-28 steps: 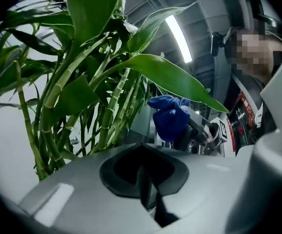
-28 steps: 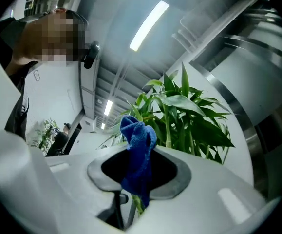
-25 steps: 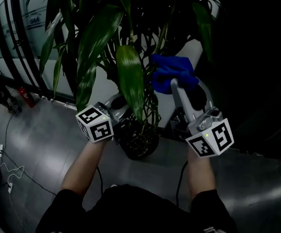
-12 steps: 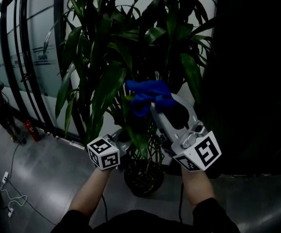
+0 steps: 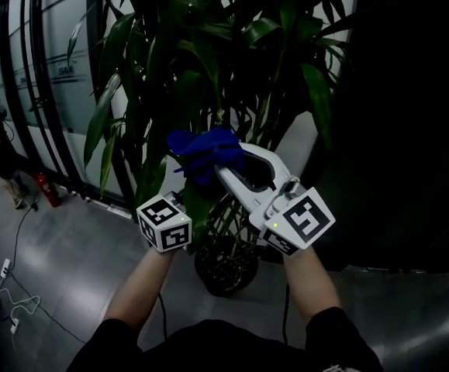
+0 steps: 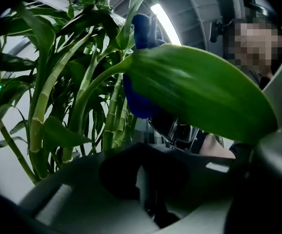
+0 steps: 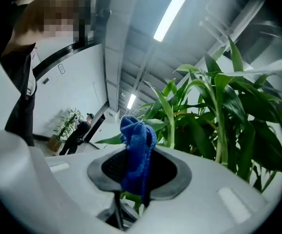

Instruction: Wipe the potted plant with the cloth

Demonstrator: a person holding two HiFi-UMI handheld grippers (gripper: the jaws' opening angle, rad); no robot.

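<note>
Since a moment ago, the blue cloth has slid leftwards and lower across the potted plant's foliage, so we judge the wipe under way. The right tongs pinch the cloth, bunched lengthwise and pointing into the plant. The left tongs, closed and empty, sit beneath a broad leaf slanting off the plant's stalks.

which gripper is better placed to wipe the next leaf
Right. The right gripper is shut on the blue cloth, held up at the plant. The left gripper has no cloth and sits lower, under a broad leaf.
</note>
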